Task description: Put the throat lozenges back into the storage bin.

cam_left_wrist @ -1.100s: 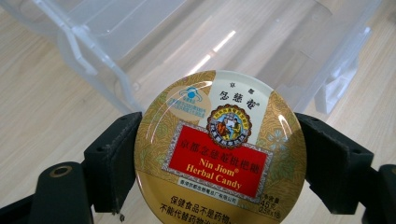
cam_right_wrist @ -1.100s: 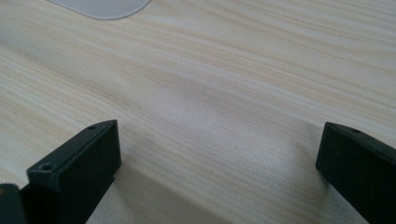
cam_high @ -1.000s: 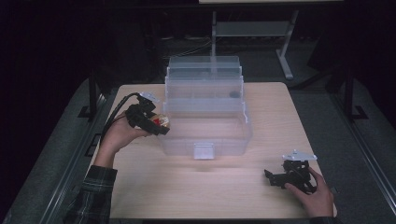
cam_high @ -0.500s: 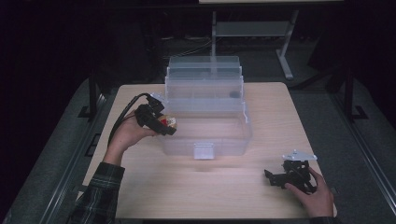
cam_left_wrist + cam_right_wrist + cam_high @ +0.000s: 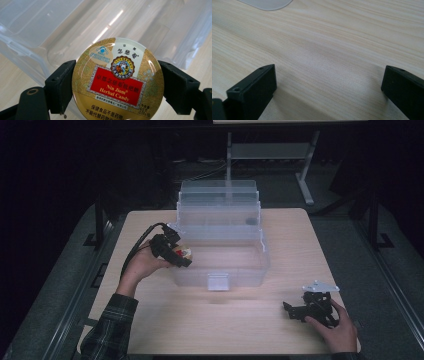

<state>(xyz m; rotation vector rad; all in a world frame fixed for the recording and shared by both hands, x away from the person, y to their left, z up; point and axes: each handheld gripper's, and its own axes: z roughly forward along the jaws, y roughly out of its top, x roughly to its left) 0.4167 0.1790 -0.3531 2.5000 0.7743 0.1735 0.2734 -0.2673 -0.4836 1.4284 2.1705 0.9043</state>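
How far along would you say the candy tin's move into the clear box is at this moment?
Done: the left gripper is shut on the candy tin and lifted to the clear box's left wall. In hand: carrying it over the rim. Left: lowering and release. The right gripper rests open on the table.

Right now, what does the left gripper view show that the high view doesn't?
The left gripper view alone makes the candy tin readable: Nin Jiom Herbal Candy on a red panel, with a black jaw pressed to each side. The high view alone gives the right tongs resting open on the table. Both show the left tongs holding the tin at the clear storage box.
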